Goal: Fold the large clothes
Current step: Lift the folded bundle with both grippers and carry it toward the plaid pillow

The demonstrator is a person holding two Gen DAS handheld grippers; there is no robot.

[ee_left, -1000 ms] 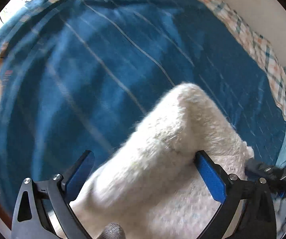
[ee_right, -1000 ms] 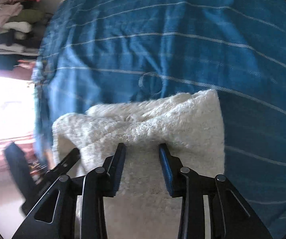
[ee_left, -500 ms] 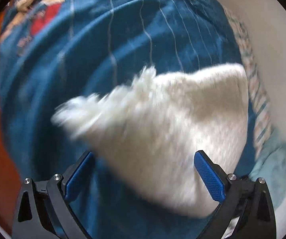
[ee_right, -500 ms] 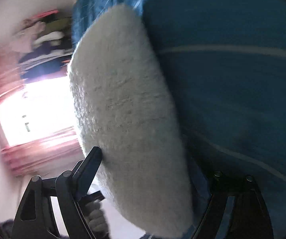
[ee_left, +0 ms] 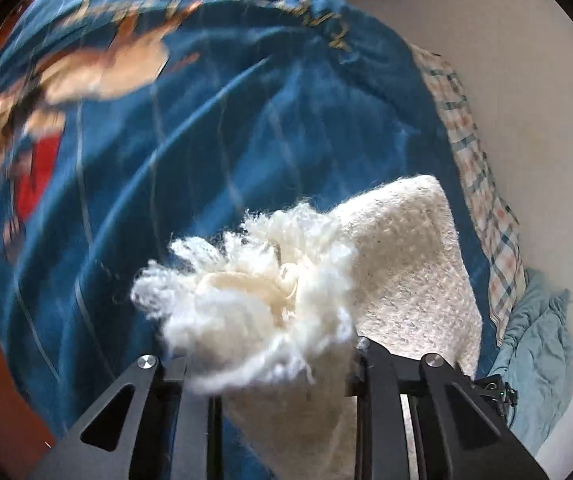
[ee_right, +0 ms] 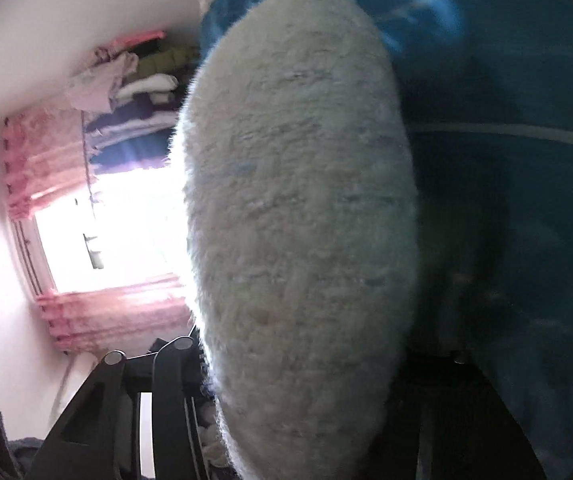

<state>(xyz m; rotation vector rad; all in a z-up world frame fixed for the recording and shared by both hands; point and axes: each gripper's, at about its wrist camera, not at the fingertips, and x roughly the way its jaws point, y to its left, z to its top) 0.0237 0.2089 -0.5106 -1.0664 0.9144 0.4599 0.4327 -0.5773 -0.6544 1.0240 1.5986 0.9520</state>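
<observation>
The left gripper (ee_left: 270, 360) is pinching the white fluffy garment (ee_left: 402, 264) over the blue blanket (ee_left: 206, 140); the right gripper (ee_right: 298, 364) is clamping the same garment, filling its jaws.

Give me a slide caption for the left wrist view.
Left gripper clamps fluffy white garment above blue bedspread.

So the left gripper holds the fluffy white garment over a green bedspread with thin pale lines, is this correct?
Not quite: the bedspread is blue, not green, as the left wrist view shows. The rest holds: the left gripper is closed on the fluffy white garment, held over that bedspread with its thin pale lines.
</observation>
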